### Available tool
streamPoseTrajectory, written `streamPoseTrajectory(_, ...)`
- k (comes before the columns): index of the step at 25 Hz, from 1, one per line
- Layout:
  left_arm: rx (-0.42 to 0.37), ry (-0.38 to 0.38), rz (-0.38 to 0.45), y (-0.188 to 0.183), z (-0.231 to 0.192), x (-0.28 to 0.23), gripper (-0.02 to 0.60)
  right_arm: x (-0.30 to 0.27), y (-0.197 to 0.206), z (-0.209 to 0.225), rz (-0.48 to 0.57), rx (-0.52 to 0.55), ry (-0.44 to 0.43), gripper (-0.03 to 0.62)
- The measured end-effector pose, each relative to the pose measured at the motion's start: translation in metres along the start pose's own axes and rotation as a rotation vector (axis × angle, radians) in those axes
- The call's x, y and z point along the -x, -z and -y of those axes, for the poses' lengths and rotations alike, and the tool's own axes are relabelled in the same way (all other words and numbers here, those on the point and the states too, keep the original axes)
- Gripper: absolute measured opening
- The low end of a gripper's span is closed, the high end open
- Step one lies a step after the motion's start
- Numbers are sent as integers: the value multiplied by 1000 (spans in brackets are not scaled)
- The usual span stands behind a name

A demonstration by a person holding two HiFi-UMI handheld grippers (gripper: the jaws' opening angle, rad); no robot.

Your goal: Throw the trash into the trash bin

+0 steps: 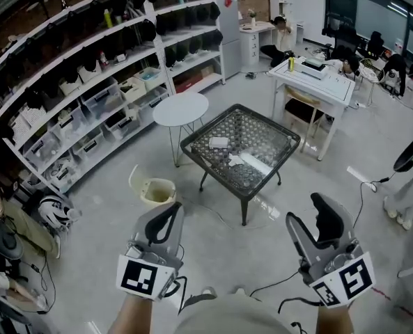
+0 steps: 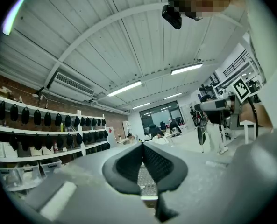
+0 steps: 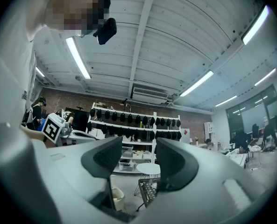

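Observation:
The trash lies on a black wicker table (image 1: 194, 145) with a glass top: a small white piece (image 1: 219, 142) and a longer white piece (image 1: 255, 162). On the floor to the table's left stands a cream trash bin (image 1: 157, 191), open at the top. My left gripper (image 1: 166, 218) is at the bottom left of the head view, well short of the bin, shut and empty. At the bottom right, my right gripper (image 1: 308, 213) stands open with nothing between its fingers. The right gripper view shows the bin (image 3: 117, 198) and the table (image 3: 146, 191) through its open jaws.
A round white side table (image 1: 181, 109) stands behind the bin. Long shelves with bins and dark helmets (image 1: 88, 82) run along the left. A white desk (image 1: 314, 82) with people seated beyond it is at the back right. Cables (image 1: 359, 186) trail over the grey floor.

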State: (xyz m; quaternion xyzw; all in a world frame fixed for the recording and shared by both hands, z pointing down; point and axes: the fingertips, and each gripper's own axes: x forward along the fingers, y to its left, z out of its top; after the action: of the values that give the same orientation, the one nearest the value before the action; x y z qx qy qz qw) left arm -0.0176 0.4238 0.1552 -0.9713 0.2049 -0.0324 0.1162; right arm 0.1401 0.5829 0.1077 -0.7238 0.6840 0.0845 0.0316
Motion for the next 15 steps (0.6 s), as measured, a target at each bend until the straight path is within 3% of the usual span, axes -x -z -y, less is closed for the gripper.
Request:
streamPoseTrajectory(6, 29, -24, -34, 8, 26, -8, 2, 10, 14, 17, -11, -21, -32, 235)
streamPoseTrajectory(15, 27, -55, -36, 13, 14, -13, 2, -6, 17, 24, 18, -18, -38, 225)
